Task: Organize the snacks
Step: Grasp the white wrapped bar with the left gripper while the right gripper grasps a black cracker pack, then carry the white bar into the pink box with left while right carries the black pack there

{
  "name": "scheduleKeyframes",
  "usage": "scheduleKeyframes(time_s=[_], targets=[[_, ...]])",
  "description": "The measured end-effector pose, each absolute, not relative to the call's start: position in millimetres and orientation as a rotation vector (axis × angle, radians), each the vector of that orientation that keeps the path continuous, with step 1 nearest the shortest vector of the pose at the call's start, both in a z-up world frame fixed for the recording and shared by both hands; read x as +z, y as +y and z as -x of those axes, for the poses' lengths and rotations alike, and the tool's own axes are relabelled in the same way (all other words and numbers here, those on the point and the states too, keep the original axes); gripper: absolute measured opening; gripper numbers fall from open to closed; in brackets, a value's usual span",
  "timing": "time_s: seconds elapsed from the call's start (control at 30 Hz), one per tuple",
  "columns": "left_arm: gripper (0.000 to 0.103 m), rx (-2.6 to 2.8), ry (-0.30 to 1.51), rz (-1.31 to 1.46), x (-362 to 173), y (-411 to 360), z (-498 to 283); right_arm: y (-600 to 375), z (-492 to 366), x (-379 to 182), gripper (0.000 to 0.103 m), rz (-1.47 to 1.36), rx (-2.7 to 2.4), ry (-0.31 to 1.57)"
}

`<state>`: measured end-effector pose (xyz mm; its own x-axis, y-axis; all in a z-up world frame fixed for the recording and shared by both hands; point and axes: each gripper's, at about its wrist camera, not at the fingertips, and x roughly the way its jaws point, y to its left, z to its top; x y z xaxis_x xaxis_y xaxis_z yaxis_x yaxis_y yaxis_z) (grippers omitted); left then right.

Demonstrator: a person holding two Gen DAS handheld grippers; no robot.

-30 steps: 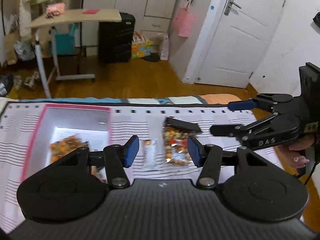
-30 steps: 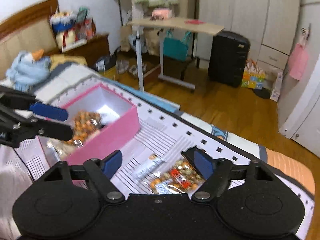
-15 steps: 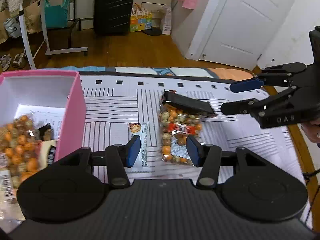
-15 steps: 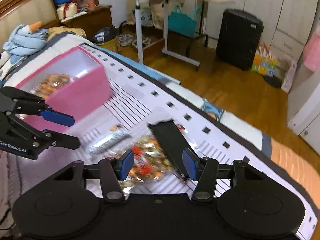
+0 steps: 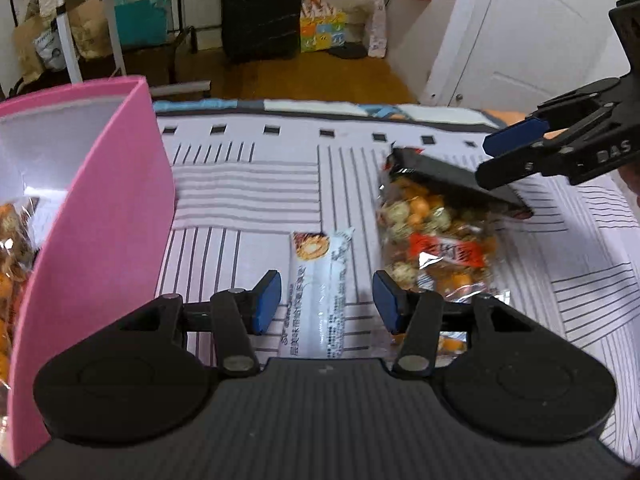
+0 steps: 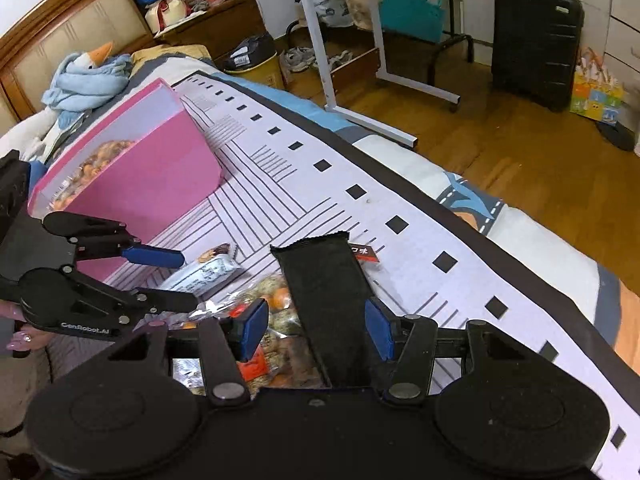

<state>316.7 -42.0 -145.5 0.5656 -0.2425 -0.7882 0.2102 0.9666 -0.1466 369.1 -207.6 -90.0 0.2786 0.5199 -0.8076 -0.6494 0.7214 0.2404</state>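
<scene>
Left gripper [image 5: 326,300]: one, jaws apart, nothing between the pads; the white bar lies on the cloth in the gap, not pinched.

Right gripper [image 6: 316,330]: one, jaws apart, straddling the black pack without visible contact.

White bar [image 5: 320,296]: one, a long white wrapper with a printed picture at its far end, flat on the cloth, just beside the nut bag.

Black pack [image 6: 326,300]: one, long and dark, lying tilted across the far end of the nut bag, one end raised.

Nut bag [image 5: 436,240]: one on the cloth, clear wrapper, mixed orange and pale pieces, red label. It sits between the white bar and the right gripper.

Pink box [image 5: 100,216]: one, open-topped, white inside, standing on the cloth left of the left gripper and well apart from the loose snacks. It holds at least one further clear bag of orange snacks [image 6: 96,160]; the full count inside cannot be told.

Cloth [image 5: 248,184]: one, white with grey stripes and a row of black squares, spread over the bed.

Suitcase [image 6: 536,36]: one, black, upright on the wood floor.

Side table [image 6: 360,76]: one, white frame, on the floor beyond the bed.
</scene>
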Motion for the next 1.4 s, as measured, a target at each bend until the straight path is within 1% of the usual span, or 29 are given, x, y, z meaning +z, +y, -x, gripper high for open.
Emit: scheduleKeyframes(time_s=[0.13,0.2,0.33,0.4,0.43,0.53,0.6,0.63,0.67,0.97,1.0,1.1,1.4], targets=[[0.05,-0.265,0.961,0.064,-153.1,-40.6,-322.8,-199.7,-380.9,-104.6,0.06,0.156,0.798,1.057],[0.05,-0.263,0.975,0.083,-156.5,-38.5,-326.4,-197.0,-384.7,-109.2,0.063,0.152,0.781,1.063],[0.05,-0.265,1.003,0.166,-164.0,-29.0,-330.6,-194.9,-380.1,-114.8,0.063,0.143,0.727,1.04],[0.049,-0.272,1.001,0.195,-165.5,-24.9,-329.6,-199.0,-376.3,-118.0,0.07,0.11,0.689,1.03],[0.048,-0.272,0.999,0.201,-165.9,-24.4,-329.0,-202.8,-375.1,-119.7,0.075,0.077,0.662,1.036],[0.041,-0.283,0.99,0.2,-166.2,-25.5,-324.6,-210.4,-369.8,-124.6,0.076,-0.008,0.608,1.031],[0.033,-0.295,0.988,0.208,-166.7,-25.9,-322.9,-210.4,-363.1,-124.3,0.072,-0.01,0.578,1.006],[0.033,-0.298,0.988,0.214,-166.7,-25.6,-322.8,-210.7,-358.7,-123.2,0.064,-0.016,0.562,0.99],[0.03,-0.294,0.987,0.216,-166.3,-23.8,-322.2,-211.5,-354.8,-123.1,0.06,-0.027,0.558,0.986],[0.032,-0.276,0.973,0.151,-170.2,-30.8,-315.7,-224.4,-326.6,-125.4,0.055,-0.138,0.385,0.96],[0.03,-0.277,0.969,0.14,-169.4,-31.9,-314.7,-225.4,-321.8,-124.4,0.054,-0.147,0.378,0.949],[0.027,-0.275,0.971,0.128,-167.1,-33.4,-313.4,-226.2,-311.1,-121.7,0.053,-0.164,0.342,0.938],[0.026,-0.248,0.972,0.121,-164.1,-35.8,-311.6,-228.8,-280.4,-108.9,0.052,-0.186,0.222,0.875]])
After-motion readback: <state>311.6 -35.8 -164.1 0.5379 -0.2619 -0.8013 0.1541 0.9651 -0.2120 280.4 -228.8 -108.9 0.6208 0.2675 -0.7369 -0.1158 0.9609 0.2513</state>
